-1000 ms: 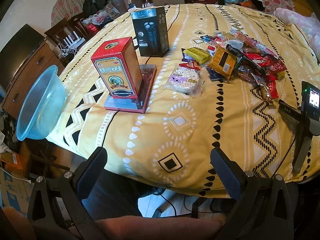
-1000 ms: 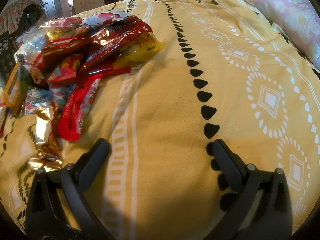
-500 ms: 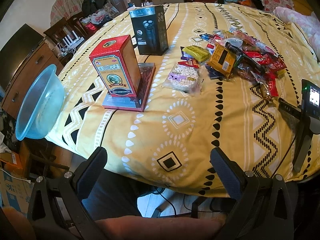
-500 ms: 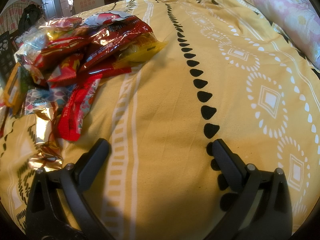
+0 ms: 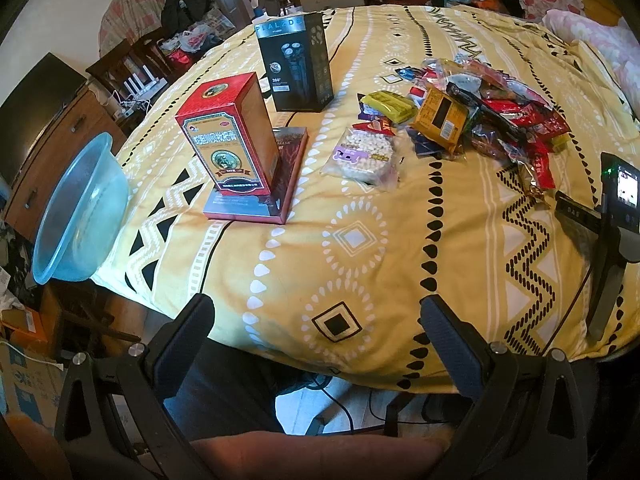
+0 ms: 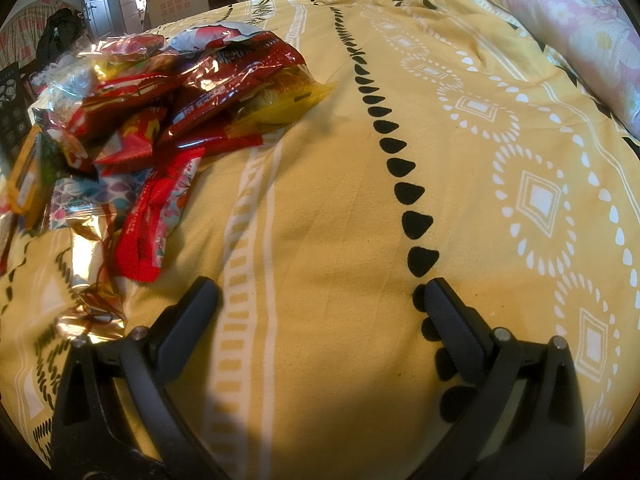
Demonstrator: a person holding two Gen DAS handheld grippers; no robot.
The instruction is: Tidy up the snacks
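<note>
A pile of snack packets [image 5: 484,108] lies on the yellow patterned cloth [image 5: 360,240], right of centre in the left wrist view; a clear bag of white sweets [image 5: 366,156] lies apart at its left. In the right wrist view the pile [image 6: 160,112] is at the upper left, with a red packet [image 6: 156,216] and a gold wrapper [image 6: 90,280] nearest. My left gripper [image 5: 314,320] is open and empty at the table's near edge. My right gripper [image 6: 318,300] is open and empty, low over bare cloth right of the pile.
A red box [image 5: 228,140] stands on a flat dark red box [image 5: 280,184]; a black box [image 5: 296,68] stands behind. A blue plastic bowl [image 5: 80,208] hangs at the table's left edge. The right gripper's body and screen [image 5: 616,216] show at right. A pink quilt [image 6: 580,20] lies far right.
The left wrist view has shifted slightly, so the table contents sit a little lower and closer. The right gripper has not moved.
</note>
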